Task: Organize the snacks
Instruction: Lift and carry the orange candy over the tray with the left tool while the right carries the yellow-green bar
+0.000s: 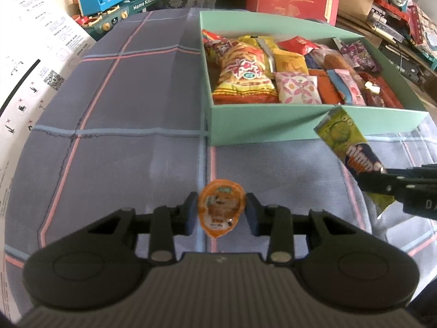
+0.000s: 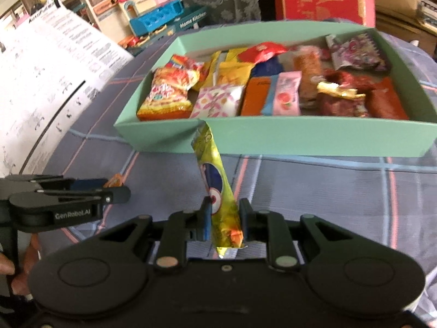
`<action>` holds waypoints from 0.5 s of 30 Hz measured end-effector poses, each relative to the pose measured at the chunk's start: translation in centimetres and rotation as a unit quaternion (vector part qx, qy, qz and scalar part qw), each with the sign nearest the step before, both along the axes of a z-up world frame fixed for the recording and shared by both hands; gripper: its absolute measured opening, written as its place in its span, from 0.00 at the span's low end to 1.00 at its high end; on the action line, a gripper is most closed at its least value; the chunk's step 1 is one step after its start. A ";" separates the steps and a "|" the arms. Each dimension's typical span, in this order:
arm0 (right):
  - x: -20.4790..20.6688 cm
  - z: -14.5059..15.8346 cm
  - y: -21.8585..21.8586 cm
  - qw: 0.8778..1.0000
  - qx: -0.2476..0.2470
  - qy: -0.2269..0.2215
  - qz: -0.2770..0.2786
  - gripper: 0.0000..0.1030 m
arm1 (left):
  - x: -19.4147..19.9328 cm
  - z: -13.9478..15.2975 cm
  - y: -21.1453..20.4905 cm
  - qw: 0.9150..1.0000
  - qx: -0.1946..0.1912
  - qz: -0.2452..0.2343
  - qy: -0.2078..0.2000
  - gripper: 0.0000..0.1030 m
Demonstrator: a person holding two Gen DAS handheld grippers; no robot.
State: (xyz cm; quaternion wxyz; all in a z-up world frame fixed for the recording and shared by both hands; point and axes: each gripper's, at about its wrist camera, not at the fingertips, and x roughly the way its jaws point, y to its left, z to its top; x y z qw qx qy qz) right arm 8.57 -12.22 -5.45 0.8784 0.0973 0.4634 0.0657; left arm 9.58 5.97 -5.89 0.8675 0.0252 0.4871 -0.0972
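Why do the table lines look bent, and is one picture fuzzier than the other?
Left wrist view: the fisheye lens bows the checked tablecloth lines and darkens the corners, but the snacks look fairly crisp. Right wrist view: same bending, and the green box with its snacks looks smeared, probably motion blur.

Glossy foil packet (image 2: 218,180) (matt cloth (image 1: 123,109))

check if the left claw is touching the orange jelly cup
Touching. The left wrist view shows the left claw with both pads pressed against the sides of the orange jelly cup, no gap showing on either side.
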 end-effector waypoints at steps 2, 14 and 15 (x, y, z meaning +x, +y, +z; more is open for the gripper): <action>-0.4 0.4 -0.5 1.000 0.006 -0.004 -0.005 0.20 | -0.3 0.5 -0.1 1.000 -0.003 -0.002 -0.004 0.34; -2.0 3.9 -4.2 0.996 0.060 -0.045 -0.047 0.20 | -1.4 4.9 -0.8 0.999 -0.030 -0.014 -0.039 0.34; -2.0 4.2 -4.7 0.996 0.061 -0.048 -0.049 0.20 | -1.3 5.3 -0.9 0.998 -0.033 -0.016 -0.042 0.34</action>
